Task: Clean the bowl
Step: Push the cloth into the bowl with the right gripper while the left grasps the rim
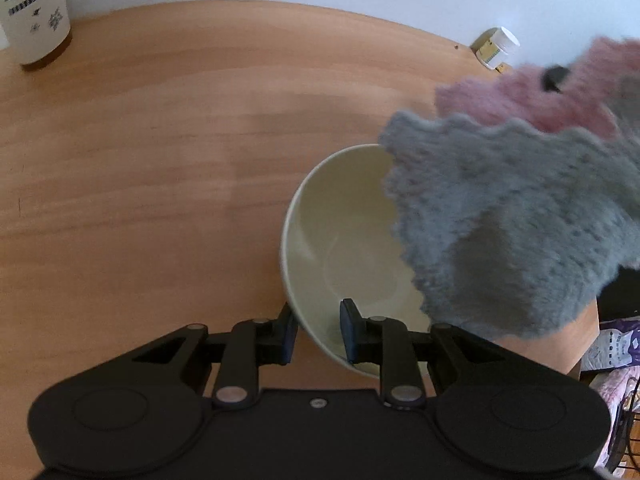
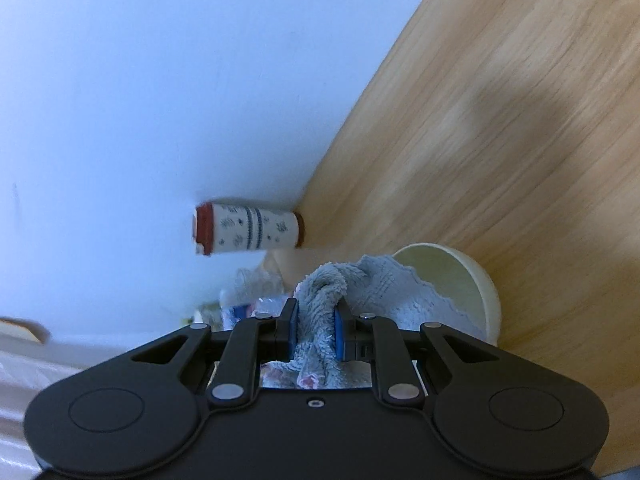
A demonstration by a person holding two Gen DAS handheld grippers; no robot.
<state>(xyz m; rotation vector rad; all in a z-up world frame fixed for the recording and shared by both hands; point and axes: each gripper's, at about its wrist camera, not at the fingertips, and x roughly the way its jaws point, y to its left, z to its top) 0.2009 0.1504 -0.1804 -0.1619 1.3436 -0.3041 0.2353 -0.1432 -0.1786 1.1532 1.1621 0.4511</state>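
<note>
A cream bowl stands on the wooden table near its right edge. My left gripper is shut on the bowl's near rim, one finger outside and one inside. A fluffy grey and pink cloth hangs over the bowl's right side, reaching into it. In the right wrist view my right gripper is shut on the grey cloth, which drapes into the bowl just ahead. The right gripper's fingertip pokes out of the pink part in the left wrist view.
A patterned white canister stands at the table's far left by the wall; it also shows in the right wrist view. A small white-capped bottle lies at the far right edge. Bags and clutter sit beyond the table's right edge.
</note>
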